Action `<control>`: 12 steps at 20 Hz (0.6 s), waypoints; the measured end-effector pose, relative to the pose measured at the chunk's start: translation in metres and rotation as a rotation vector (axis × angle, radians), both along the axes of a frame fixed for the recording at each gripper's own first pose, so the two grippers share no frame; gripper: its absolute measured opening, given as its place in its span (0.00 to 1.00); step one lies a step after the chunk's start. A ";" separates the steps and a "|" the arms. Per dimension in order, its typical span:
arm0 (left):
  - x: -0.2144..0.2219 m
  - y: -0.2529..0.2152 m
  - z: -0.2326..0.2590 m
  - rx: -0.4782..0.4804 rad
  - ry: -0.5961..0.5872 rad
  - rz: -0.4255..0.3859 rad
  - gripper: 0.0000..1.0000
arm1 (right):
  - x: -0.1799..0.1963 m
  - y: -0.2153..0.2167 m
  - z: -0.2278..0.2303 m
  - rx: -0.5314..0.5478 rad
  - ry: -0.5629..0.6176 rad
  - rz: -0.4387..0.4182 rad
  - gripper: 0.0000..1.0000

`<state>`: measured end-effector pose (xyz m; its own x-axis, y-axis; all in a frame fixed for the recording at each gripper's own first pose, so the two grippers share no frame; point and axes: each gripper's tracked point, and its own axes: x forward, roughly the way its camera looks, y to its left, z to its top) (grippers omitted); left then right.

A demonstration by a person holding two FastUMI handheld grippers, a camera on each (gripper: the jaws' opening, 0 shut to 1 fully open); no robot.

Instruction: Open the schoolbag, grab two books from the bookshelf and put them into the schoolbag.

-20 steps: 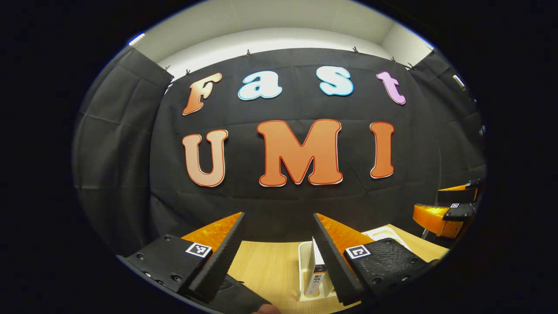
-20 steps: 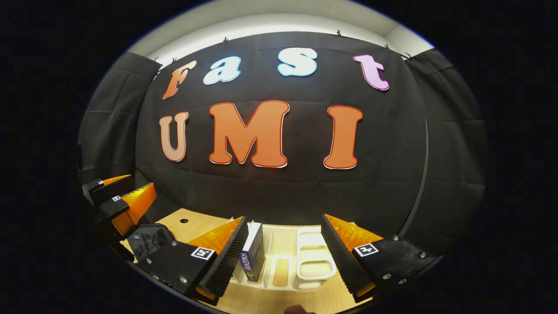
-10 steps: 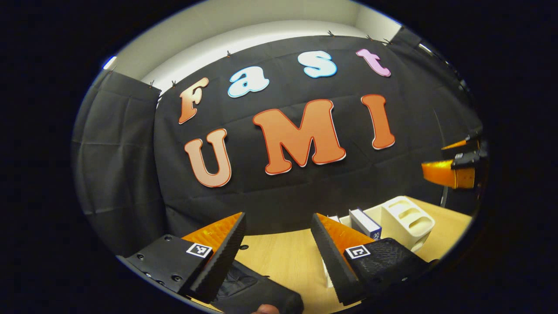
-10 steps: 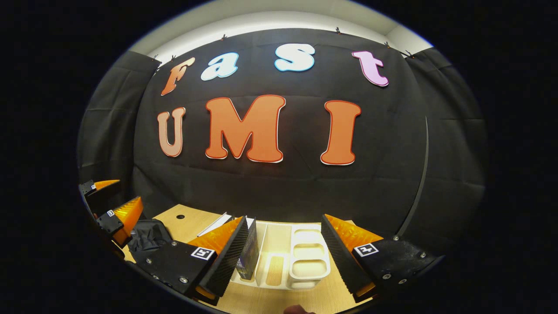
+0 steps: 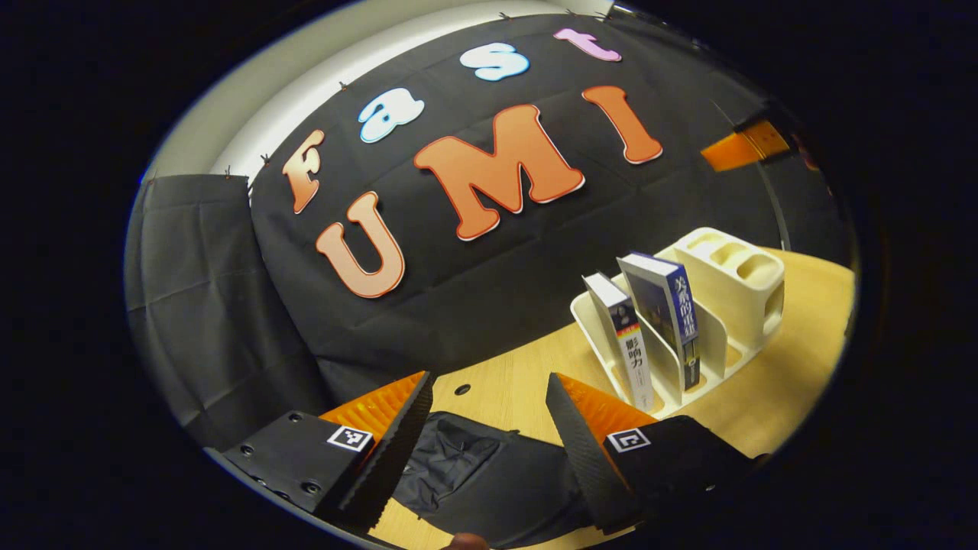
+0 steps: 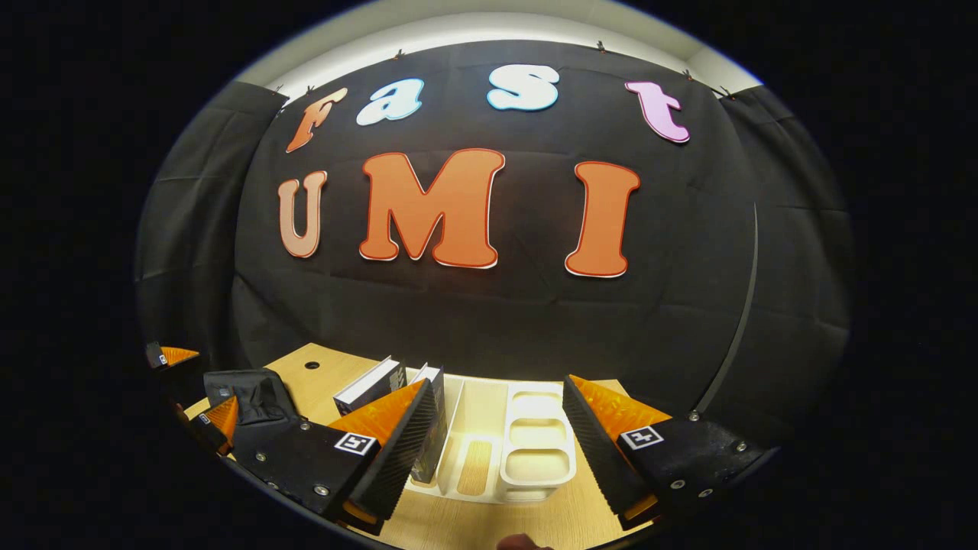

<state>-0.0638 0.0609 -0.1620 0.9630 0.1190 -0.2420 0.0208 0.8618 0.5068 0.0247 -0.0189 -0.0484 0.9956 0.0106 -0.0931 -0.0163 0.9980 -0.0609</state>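
A black schoolbag (image 5: 489, 477) lies on the wooden table right under my left gripper (image 5: 489, 382), which hangs open above it with nothing between its fingers. To the right, a cream bookshelf (image 5: 737, 267) holds two upright books: a white-spined book (image 5: 633, 347) and a blue book (image 5: 676, 313). My right gripper (image 6: 498, 383) is open and empty, hovering over the bookshelf (image 6: 535, 454). The blue book (image 6: 429, 428) stands just behind its left finger, and the other book (image 6: 370, 386) leans further left. The schoolbag (image 6: 248, 391) sits at the far left.
The wooden table (image 5: 527, 367) has a small round hole (image 5: 461, 389) near the black cloth wall. The bookshelf's right end has several empty cup-like compartments (image 6: 539, 431). The right gripper's finger (image 5: 737, 149) shows high at the upper right in the left gripper view.
My left gripper has swung left and tilted, moving from over the bookshelf to above the schoolbag. My right gripper has barely shifted over the bookshelf. Both have stayed open.
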 end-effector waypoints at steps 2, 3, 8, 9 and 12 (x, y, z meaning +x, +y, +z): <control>-0.008 0.005 -0.016 0.045 0.025 -0.002 0.96 | 0.000 -0.002 -0.004 -0.010 0.005 0.000 1.00; -0.011 0.006 -0.025 0.064 0.044 -0.002 0.96 | 0.000 -0.002 -0.005 -0.012 0.009 0.003 1.00; -0.036 0.017 -0.073 0.168 0.124 0.002 0.98 | 0.001 0.000 -0.014 -0.024 0.022 0.016 1.00; -0.040 0.018 -0.080 0.198 0.131 0.003 0.98 | 0.001 0.000 -0.016 -0.029 0.024 0.018 1.00; -0.051 0.021 -0.107 0.269 0.186 -0.007 0.98 | -0.001 0.001 -0.021 -0.034 0.032 0.031 1.00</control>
